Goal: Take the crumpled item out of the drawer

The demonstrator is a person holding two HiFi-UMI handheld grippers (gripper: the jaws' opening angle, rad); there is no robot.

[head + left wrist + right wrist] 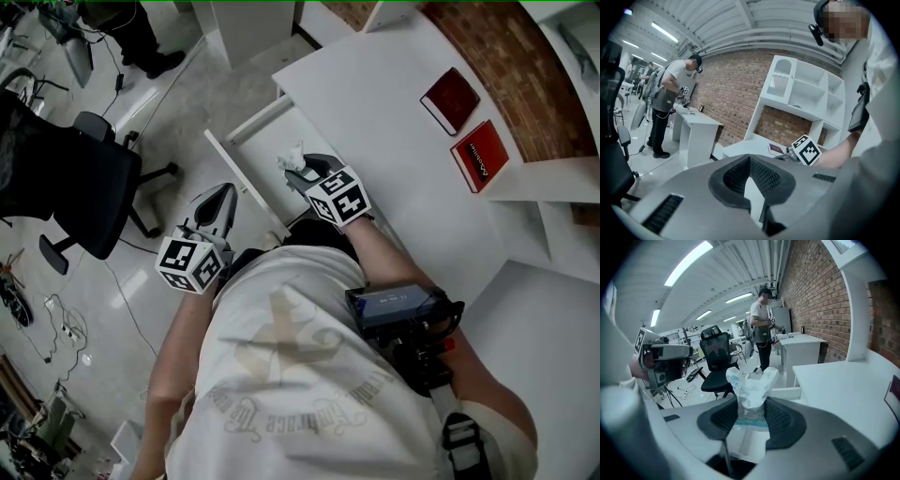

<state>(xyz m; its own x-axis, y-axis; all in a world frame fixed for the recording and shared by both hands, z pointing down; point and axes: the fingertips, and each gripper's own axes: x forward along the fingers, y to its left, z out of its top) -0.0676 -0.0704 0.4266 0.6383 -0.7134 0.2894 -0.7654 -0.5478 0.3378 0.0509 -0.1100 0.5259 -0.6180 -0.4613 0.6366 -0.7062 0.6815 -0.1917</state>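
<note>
The crumpled item point(751, 389), a clear-white scrunched wrapper with a blue edge, stands up between the pads of my right gripper point(750, 404), which is shut on it. In the head view the right gripper point(302, 172) holds the crumpled item point(292, 157) over the open white drawer point(246, 180) that sticks out from under the desk point(375, 112). To the left of the drawer's front, over the floor, my left gripper point(223, 194) is held with its fingertips together. In its own view the left gripper point(750, 160) has nothing between the pads.
Two red books point(451, 98) point(480, 153) lie on the desk's right side by a white shelf unit point(801, 101). A black office chair point(66, 178) stands on the floor at the left. Another person point(761, 326) works at a far white table.
</note>
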